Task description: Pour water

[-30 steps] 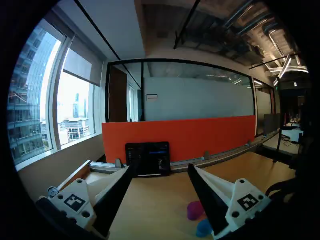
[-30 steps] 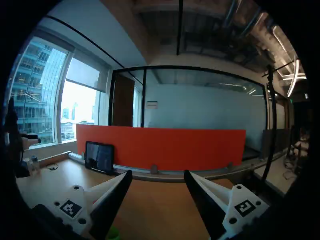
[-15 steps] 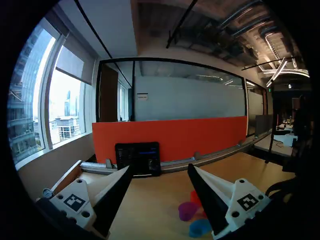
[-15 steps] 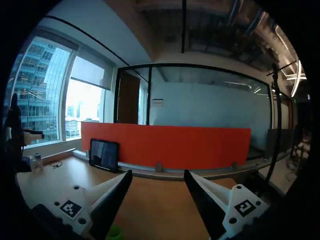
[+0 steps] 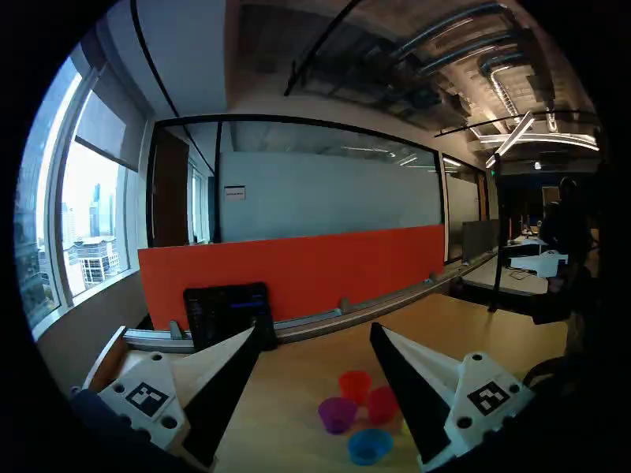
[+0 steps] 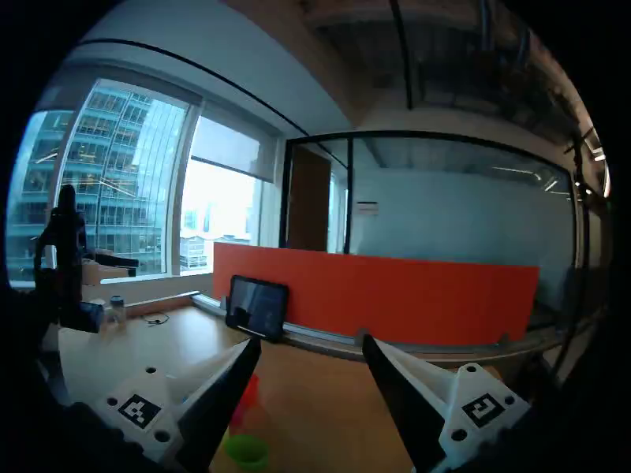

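Note:
Several small plastic cups stand together on the wooden desk: an orange cup, a purple cup, a pink cup and a blue cup. My left gripper hangs open above and just behind them, nothing between its fingers. In the right gripper view a green cup and a red cup show beside the left finger. My right gripper is open and holds nothing. A small clear bottle with a dark cap stands far left on the desk.
A dark tablet leans against the orange divider at the back of the desk; the same tablet shows in the right gripper view. Windows run along the left. A dark stand rises at the far left. Another desk lies far right.
Both views have swung, the left one to the right and the right one to the left. The cups have come further into sight between the left gripper's fingers; the green and red cups now show at the right gripper.

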Demonstrator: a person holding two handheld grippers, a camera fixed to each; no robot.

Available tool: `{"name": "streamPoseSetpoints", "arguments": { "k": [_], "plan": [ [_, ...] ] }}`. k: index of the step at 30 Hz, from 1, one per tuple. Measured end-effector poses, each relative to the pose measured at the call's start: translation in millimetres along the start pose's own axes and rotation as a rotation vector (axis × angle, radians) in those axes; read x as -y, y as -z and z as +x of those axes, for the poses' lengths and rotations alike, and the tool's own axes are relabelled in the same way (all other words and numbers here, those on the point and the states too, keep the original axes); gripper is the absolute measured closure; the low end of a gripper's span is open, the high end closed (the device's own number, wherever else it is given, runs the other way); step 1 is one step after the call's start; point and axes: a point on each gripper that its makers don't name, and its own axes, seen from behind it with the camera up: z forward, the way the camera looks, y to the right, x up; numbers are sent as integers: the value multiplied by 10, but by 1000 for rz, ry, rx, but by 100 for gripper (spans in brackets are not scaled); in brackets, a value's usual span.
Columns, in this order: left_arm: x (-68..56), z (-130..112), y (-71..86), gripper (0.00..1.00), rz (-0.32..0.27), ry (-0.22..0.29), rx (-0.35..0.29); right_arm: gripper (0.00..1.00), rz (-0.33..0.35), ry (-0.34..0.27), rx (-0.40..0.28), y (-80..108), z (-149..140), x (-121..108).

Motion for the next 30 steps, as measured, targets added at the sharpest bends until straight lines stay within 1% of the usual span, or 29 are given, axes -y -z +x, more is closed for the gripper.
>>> {"name": "streamPoseSetpoints", "arguments": {
  "k": [2,5,10,14,17,26,30],
  "plan": [
    [-45,-7,-4,0,-22,-6,-4,0,34,-1,5,3,1,79],
    [-92,-18,-8,0,-44,-24,-9,0,67,-9,12,-12,-2,146],
    [-164,-54,-2,1,-75,-53,-6,0,102,1,33,-28,-66,209],
    [-231,-124,2,1,-109,-59,6,0,125,11,63,-34,-169,259],
    [-271,-220,-2,0,-133,-62,22,0,146,14,85,-34,-236,296],
    [-326,-583,-34,0,-171,-90,91,0,189,48,161,-18,-531,374],
    [-378,-731,-42,1,-197,-86,114,0,213,60,199,-26,-683,435]
  ]
}}
